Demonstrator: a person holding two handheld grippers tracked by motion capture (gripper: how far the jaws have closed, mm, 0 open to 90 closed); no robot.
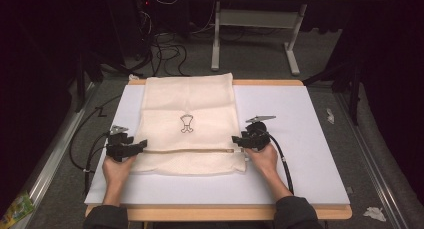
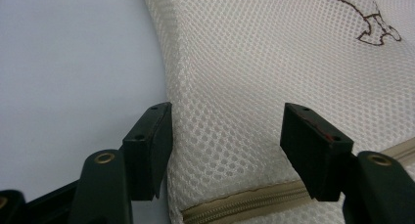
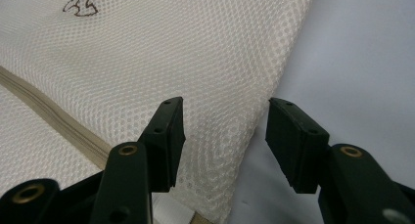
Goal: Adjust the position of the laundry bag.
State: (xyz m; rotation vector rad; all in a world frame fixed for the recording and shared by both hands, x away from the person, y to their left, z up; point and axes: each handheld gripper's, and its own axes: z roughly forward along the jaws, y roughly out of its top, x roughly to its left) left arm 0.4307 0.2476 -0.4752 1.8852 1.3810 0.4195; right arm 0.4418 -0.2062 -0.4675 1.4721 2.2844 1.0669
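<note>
Near edge: sleeves and forearms come in from the bottom of the high view, one hand on each gripper, over a white mat (image 1: 300,139) on the desk (image 1: 220,212).
Mesh bag: a cream mesh bag (image 1: 187,124) lies flat down the middle of the mat, with a small dark outline drawing (image 1: 186,123) at its centre and a tan zipper (image 1: 190,151) running across near its close end.
Left gripper: the left gripper (image 1: 142,144) sits at the bag's left edge, level with the zipper; jaws wide, nothing pinched.
Left jaws and bag: in the left gripper view the bag's side edge and the zipper's end (image 2: 230,204) lie between the two jaws, the mesh untouched by the pads.
Right gripper: the right gripper (image 1: 235,140) sits at the bag's right edge near the zipper line; jaws wide, holding nothing.
Right jaws and bag: in the right gripper view the bag's edge (image 3: 235,136) runs between the jaws, one over the mesh, the other over the mat.
Step in hand: probably lining up both grippers to take the bag by its two sides.
Next move: likely lower each pair of jaws around its edge and close on the mesh evenly, so the bag lifts or folds without skewing.
</note>
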